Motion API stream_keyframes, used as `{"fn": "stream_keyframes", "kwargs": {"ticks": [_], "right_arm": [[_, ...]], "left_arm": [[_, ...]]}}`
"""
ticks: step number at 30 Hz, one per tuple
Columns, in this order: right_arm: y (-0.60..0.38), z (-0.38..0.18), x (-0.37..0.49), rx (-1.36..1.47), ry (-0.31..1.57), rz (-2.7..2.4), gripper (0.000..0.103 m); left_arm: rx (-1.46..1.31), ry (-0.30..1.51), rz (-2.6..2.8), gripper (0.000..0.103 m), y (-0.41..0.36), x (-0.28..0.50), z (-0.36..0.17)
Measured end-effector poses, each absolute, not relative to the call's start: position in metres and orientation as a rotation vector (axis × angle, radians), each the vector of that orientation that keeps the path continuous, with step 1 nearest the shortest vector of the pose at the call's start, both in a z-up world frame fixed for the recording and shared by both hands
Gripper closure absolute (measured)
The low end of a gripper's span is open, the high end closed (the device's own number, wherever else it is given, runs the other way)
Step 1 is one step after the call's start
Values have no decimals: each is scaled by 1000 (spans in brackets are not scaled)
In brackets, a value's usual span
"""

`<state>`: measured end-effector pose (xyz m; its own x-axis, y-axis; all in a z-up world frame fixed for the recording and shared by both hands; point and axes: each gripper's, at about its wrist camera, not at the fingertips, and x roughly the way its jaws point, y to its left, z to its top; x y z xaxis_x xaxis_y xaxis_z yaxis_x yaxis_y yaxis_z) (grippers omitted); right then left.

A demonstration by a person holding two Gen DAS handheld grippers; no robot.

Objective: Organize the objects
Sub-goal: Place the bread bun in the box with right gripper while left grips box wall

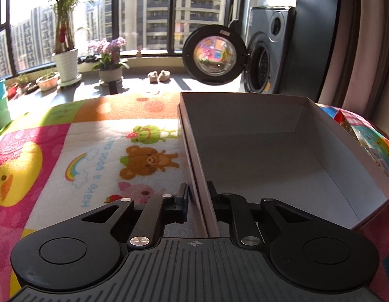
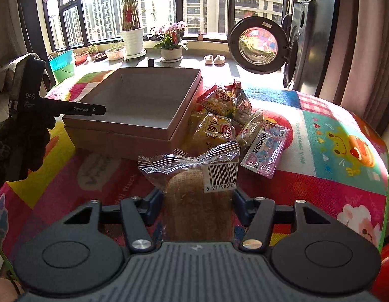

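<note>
The cardboard box (image 1: 282,151) is sitting open and bare inside on the cartoon-print mat (image 1: 68,151), its near wall pinched by the left gripper (image 1: 197,196). Only the right wrist view is showing the crinkly snack packets (image 2: 219,110) piled beside the box's right side. There the right gripper (image 2: 198,201) is clamping a clear-wrapped bread pack (image 2: 194,176).
</note>
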<state>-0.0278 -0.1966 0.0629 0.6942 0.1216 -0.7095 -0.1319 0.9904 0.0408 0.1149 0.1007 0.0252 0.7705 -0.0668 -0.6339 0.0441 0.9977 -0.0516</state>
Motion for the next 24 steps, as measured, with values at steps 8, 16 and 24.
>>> {"fn": "stream_keyframes", "kwargs": {"ticks": [8,16,24], "right_arm": [[-159,113,-9,68,770,307,46],[-89,152,103,57,685,333,45],[-82,134,171,62,716,223,17]], "left_arm": [[-25,658,-54,87,100,112,21],[-64,629,-44,88,103,110,18],[-95,625,-59,87,107,109,18]]}}
